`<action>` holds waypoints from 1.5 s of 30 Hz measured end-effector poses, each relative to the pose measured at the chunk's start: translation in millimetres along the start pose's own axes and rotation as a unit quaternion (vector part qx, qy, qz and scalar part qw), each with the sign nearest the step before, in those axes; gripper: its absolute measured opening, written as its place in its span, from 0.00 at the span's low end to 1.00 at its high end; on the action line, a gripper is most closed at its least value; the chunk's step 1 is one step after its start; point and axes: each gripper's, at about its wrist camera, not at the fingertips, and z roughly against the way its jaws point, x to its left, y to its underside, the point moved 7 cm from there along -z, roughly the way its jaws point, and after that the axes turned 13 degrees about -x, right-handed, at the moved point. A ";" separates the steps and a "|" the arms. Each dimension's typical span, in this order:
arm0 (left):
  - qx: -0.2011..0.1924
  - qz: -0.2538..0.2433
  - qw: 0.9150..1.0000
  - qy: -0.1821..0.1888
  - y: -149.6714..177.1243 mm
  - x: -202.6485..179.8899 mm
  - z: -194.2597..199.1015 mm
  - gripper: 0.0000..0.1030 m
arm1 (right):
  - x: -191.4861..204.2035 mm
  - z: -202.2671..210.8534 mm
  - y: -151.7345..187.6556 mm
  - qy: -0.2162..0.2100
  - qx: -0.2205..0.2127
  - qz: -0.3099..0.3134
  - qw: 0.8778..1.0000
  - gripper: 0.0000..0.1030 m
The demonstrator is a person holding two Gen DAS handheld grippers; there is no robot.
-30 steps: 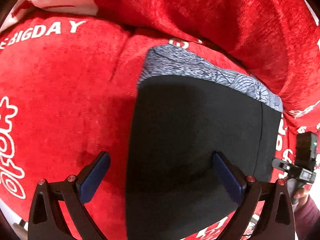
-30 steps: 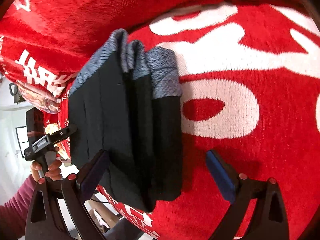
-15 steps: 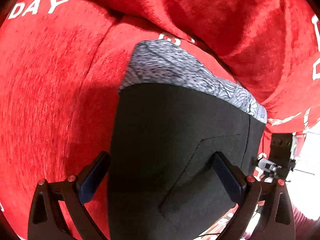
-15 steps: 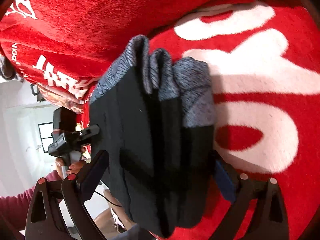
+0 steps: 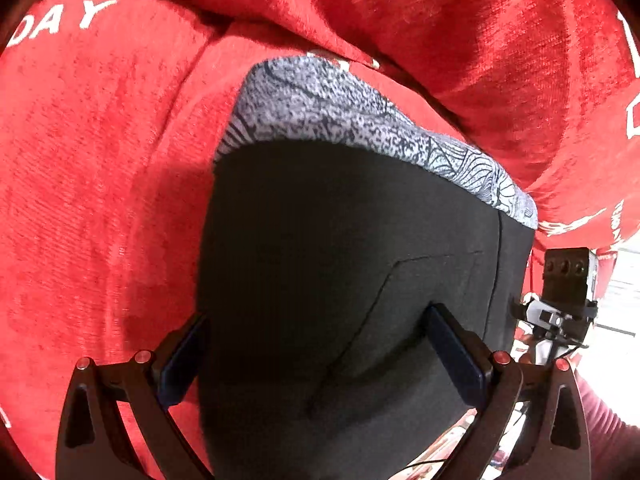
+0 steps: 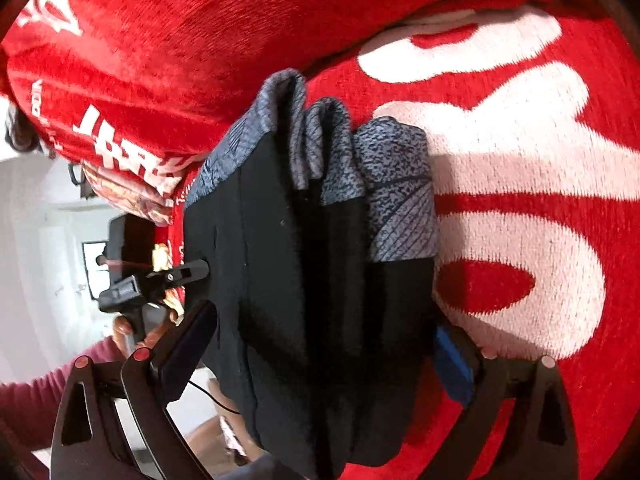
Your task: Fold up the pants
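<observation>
While folded into a thick black bundle with a grey patterned waistband at its far end, the pants (image 5: 344,280) lie on a red blanket (image 5: 100,200). Left claw (image 5: 320,356): spread, fingers straddling the bundle's near end. Right claw (image 6: 320,356): spread, flanking the stacked layers. Blanket writing: white letters "DAY" (image 5: 60,24) far left; other large white lettering (image 6: 520,200) illegible.

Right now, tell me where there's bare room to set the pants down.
Free: red blanket left of the folded pants, and the white lettering on their right. Crowded: behind the grey cuffs, where the blanket bunches up.
</observation>
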 end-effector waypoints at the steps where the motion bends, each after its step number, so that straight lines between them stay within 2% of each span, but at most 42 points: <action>1: -0.006 -0.005 1.000 -0.001 1.8 -3.0 -0.9 0.99 | -0.9 -0.3 -1.2 -0.001 0.001 -0.011 1.000 0.97; 3: -0.014 -0.018 1.000 -0.001 6.8 -13.5 -3.8 0.97 | -1.9 -1.1 -3.0 0.002 -0.001 -0.029 1.000 0.95; 4: -0.021 -0.026 0.999 -0.002 11.8 -21.8 -8.2 0.92 | -2.3 -1.2 -3.3 0.010 -0.003 -0.032 0.999 0.83; 6: -0.034 -0.037 0.999 0.000 13.1 -31.5 -2.2 0.83 | -4.9 0.4 -1.6 0.038 -0.003 -0.024 0.999 0.66; 7: -0.037 -0.041 0.998 0.000 14.0 -35.1 1.1 0.76 | -3.8 1.7 -0.9 0.035 -0.006 -0.028 0.999 0.57; 10: -0.048 -0.058 0.997 -0.005 18.5 -46.1 16.1 0.66 | 4.7 11.9 1.0 0.019 -0.016 -0.035 0.999 0.47; 16: -0.059 -0.073 0.996 -0.002 36.7 -62.1 50.6 0.63 | 31.7 35.9 12.0 -0.015 -0.023 -0.041 0.999 0.42; 22: -0.056 -0.075 0.995 -0.018 79.5 -48.0 76.6 0.64 | 48.5 55.2 59.3 -0.028 -0.016 -0.057 0.998 0.42; 24: -0.047 -0.066 0.996 -0.037 94.8 -35.6 65.9 0.64 | 44.6 53.1 81.3 -0.013 -0.010 -0.054 0.998 0.42; 26: -0.034 -0.051 0.996 -0.068 110.7 -11.5 58.1 0.73 | 28.2 44.6 101.1 0.013 0.000 -0.062 0.998 0.45; 27: -0.035 -0.045 0.995 -0.078 114.7 -1.7 52.1 0.81 | 17.1 38.5 110.2 0.040 0.008 -0.066 0.997 0.50; 28: -0.043 -0.043 0.995 -0.082 113.0 1.3 51.7 0.82 | 6.8 34.3 116.6 0.070 0.014 -0.062 0.996 0.62; 29: -0.053 -0.041 0.994 -0.091 109.7 2.6 59.1 0.82 | -0.9 33.4 120.5 0.097 0.016 -0.057 0.994 0.67; 31: -0.075 -0.046 0.988 -0.123 100.6 5.5 75.9 0.82 | -3.2 43.1 121.4 0.107 0.008 -0.066 0.992 0.69; 33: -0.105 -0.047 0.983 -0.143 89.6 2.3 100.8 0.82 | -5.0 59.1 118.8 0.139 -0.002 -0.049 0.989 0.69; 35: -0.131 -0.052 0.980 -0.138 78.5 -0.4 120.2 0.82 | -3.3 77.4 112.2 0.168 -0.021 -0.030 0.985 0.54; 36: -0.143 -0.057 0.980 -0.126 72.3 -9.5 127.7 0.82 | 2.6 84.4 106.2 0.169 -0.030 -0.019 0.985 0.31; 37: -0.148 -0.061 0.980 -0.117 68.4 -11.6 132.2 0.82 | 12.1 86.5 99.9 0.169 -0.038 -0.006 0.985 0.18; 39: -0.150 -0.075 0.982 -0.092 63.1 -31.5 130.7 0.82 | 32.8 88.3 88.1 0.169 -0.058 0.029 0.983 0.16; 42: -0.142 -0.090 0.982 -0.086 53.5 -43.3 102.9 0.82 | 62.7 72.8 75.0 0.164 -0.070 0.085 0.980 0.16; 45: -0.134 -0.103 0.979 -0.112 54.6 -44.6 78.2 0.82 | 77.1 41.8 70.6 0.172 -0.059 0.101 0.978 0.16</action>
